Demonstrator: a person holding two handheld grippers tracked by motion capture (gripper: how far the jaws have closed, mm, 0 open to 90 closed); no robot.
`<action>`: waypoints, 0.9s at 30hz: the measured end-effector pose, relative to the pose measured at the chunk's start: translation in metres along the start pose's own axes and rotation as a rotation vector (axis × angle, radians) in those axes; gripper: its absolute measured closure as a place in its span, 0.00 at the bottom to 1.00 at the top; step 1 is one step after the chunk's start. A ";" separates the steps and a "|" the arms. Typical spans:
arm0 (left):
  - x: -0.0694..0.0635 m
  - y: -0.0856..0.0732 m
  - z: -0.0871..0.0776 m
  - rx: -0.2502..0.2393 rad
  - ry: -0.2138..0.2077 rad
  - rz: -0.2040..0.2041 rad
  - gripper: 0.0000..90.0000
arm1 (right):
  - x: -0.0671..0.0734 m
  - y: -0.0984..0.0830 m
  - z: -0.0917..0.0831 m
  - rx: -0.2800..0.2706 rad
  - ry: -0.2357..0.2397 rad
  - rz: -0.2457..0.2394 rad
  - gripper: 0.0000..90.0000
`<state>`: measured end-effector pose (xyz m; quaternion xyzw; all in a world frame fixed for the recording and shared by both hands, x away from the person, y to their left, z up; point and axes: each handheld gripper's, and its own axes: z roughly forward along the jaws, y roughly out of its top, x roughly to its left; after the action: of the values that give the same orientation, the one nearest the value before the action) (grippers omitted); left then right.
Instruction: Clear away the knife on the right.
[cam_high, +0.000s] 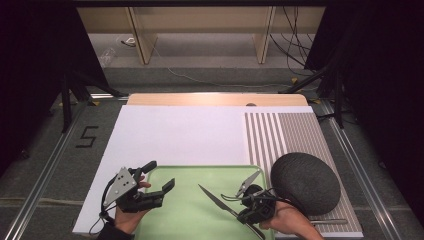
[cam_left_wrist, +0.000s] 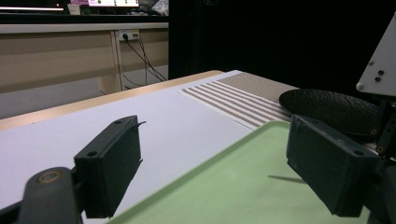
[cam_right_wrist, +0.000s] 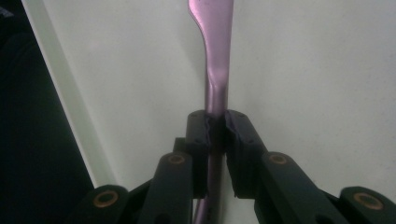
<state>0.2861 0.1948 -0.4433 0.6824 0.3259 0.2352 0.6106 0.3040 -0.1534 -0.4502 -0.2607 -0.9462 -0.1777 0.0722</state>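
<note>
A metal table knife (cam_high: 216, 198) (cam_right_wrist: 215, 56) is held above the light green tray (cam_high: 190, 220) (cam_right_wrist: 303, 93), its blade pointing toward the far left. My right gripper (cam_high: 241, 212) (cam_right_wrist: 215, 123) is shut on the knife's neck, just behind the blade. My left gripper (cam_high: 159, 176) (cam_left_wrist: 217, 154) hovers over the tray's (cam_left_wrist: 243, 186) left rim. Its jaws stand wide open with nothing between them.
A dark grey domed round object (cam_high: 306, 182) (cam_left_wrist: 327, 107) lies on a brown-and-white striped mat (cam_high: 280, 132) (cam_left_wrist: 233, 95) to the right of the tray. A thin metal utensil (cam_high: 327, 220) rests at the mat's front edge. A white sheet (cam_high: 175, 135) covers the tabletop beyond the tray.
</note>
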 end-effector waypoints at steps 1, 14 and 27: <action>0.000 0.000 0.000 0.000 0.000 -0.001 0.19 | 0.000 0.000 0.001 0.004 0.002 0.004 0.89; 0.000 0.000 0.000 0.000 -0.004 -0.001 0.19 | 0.003 0.000 0.010 0.067 -0.015 0.008 0.89; 0.000 0.000 0.001 0.001 -0.005 0.000 0.19 | 0.004 0.001 0.013 0.092 -0.034 0.016 0.88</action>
<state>0.2863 0.1942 -0.4434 0.6832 0.3247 0.2334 0.6111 0.3001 -0.1459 -0.4610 -0.2678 -0.9522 -0.1293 0.0696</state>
